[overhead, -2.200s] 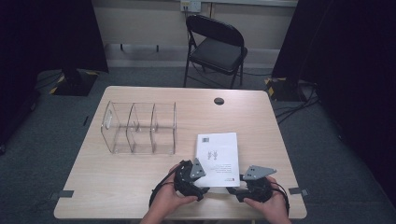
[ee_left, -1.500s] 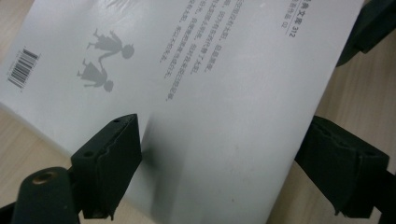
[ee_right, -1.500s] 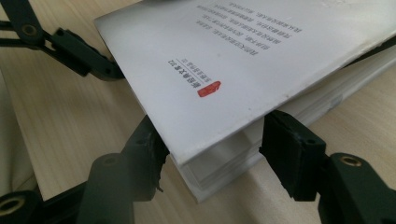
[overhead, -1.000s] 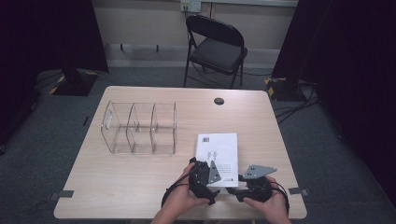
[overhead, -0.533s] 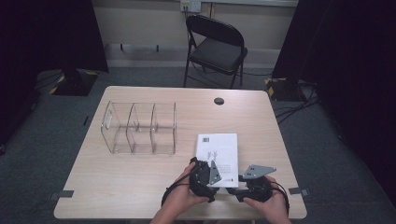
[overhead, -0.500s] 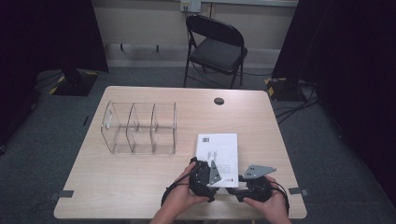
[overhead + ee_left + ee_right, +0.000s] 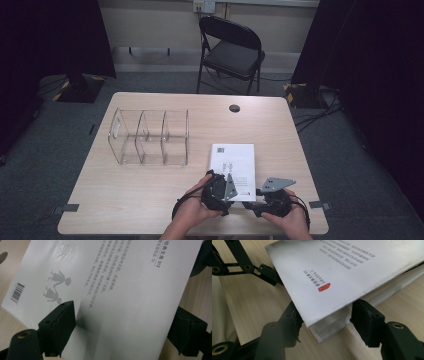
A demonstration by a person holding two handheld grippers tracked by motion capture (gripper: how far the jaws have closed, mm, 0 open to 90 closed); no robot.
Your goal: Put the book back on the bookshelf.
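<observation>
High view: white book (image 7: 232, 165) lies flat on the wooden table (image 7: 150, 200), right of centre toward the near edge, back cover up with a barcode at its far left corner. Clear acrylic organizer (image 7: 150, 136) stands well apart to the book's left; its three compartments look empty. Left gripper (image 7: 220, 192) sits at the book's near left corner, partly over the cover; right gripper (image 7: 272, 200) is just beside the near right corner, grey plate on top. Left gripper view: jaws spread wide, one over the white cover just below the two grey child silhouettes, the other out past the book's far edge over bare table, so it is open and straddling the cover, gripping nothing. Right gripper view: jaws also apart, one on each side of the book's near corner by the red stamp, cover edge and page block between them, not clearly pinching; the other gripper's linkage shows at upper left. Versus 2.2 s ago: left gripper has moved right from just off the book's left edge onto its corner; right gripper and book look unchanged. Black folding chair (image 7: 232, 50) stands beyond the table, and a dark round grommet (image 7: 234, 108) sits near the table's far edge.
</observation>
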